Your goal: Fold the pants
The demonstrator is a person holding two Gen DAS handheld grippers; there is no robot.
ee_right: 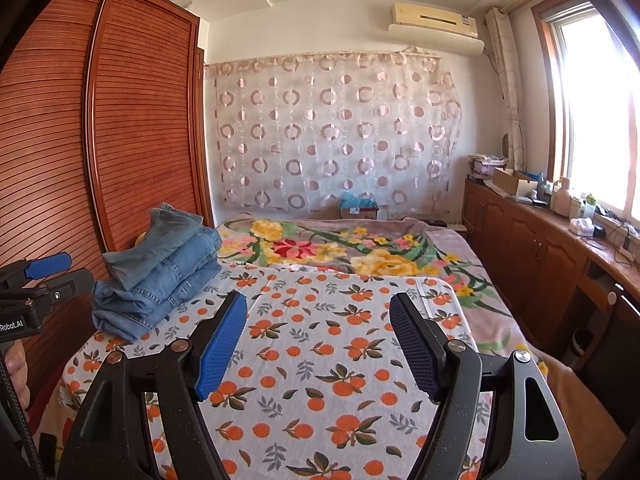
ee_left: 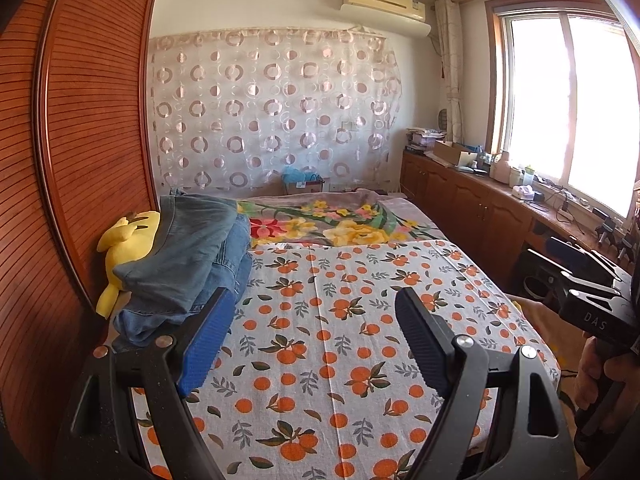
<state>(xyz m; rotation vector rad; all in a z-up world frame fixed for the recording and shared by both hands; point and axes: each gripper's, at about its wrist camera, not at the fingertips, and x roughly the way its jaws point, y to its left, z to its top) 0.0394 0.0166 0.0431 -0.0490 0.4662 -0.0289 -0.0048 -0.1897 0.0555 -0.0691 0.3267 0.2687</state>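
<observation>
A stack of folded blue jeans (ee_left: 188, 256) (ee_right: 160, 272) lies on the left side of the bed, beside the wardrobe. The top pair is paler than the ones under it. My left gripper (ee_left: 316, 304) hovers above the orange-print sheet (ee_left: 344, 344), jaws wide apart with nothing between them; its left finger (ee_left: 208, 344) overlaps the near edge of the stack in the picture. My right gripper (ee_right: 318, 308) also stands open and empty over the sheet (ee_right: 320, 360), right of the stack. Each gripper's body shows at the edge of the other's view, held by a hand.
A yellow plush toy (ee_left: 128, 248) lies between the jeans and the wooden wardrobe (ee_left: 80, 160). A floral blanket (ee_right: 340, 252) covers the far half of the bed. Low wooden cabinets (ee_right: 540, 248) with clutter run under the window on the right.
</observation>
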